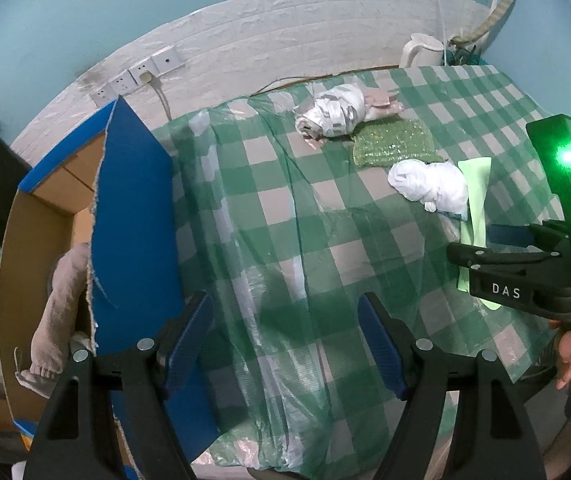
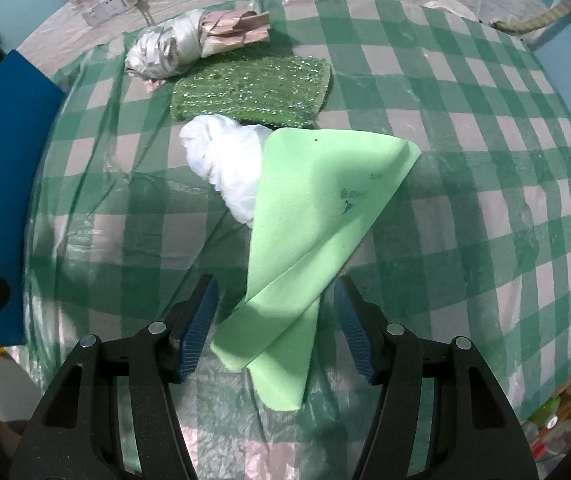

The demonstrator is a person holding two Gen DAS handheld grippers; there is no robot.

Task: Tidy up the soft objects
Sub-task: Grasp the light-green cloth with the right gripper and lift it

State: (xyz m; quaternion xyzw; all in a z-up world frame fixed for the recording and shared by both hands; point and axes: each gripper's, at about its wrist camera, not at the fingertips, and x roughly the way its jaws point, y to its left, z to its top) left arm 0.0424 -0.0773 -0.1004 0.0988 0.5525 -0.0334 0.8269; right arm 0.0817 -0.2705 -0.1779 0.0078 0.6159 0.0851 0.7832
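A light green cloth (image 2: 317, 216) lies folded on the checked table, its near end between the open jaws of my right gripper (image 2: 275, 328); the fingers do not touch it. Beside it lie a crumpled white cloth (image 2: 225, 156), a sparkly dark green pad (image 2: 253, 92) and a silver-and-pink wrapped bundle (image 2: 173, 48). The same items show in the left wrist view: white cloth (image 1: 429, 184), green pad (image 1: 393, 146), bundle (image 1: 333, 114), light green cloth (image 1: 475, 188). My left gripper (image 1: 285, 340) is open and empty over the table's left part. The right gripper (image 1: 525, 272) shows at that view's right edge.
A blue-edged cardboard box (image 1: 125, 216) stands at the table's left with a grey-brown towel (image 1: 61, 296) inside. A white kettle (image 1: 425, 50) and cables sit at the back by the wall. Wall sockets (image 1: 137, 76) are behind. The table (image 2: 485, 200) carries a plastic-covered green-checked cloth.
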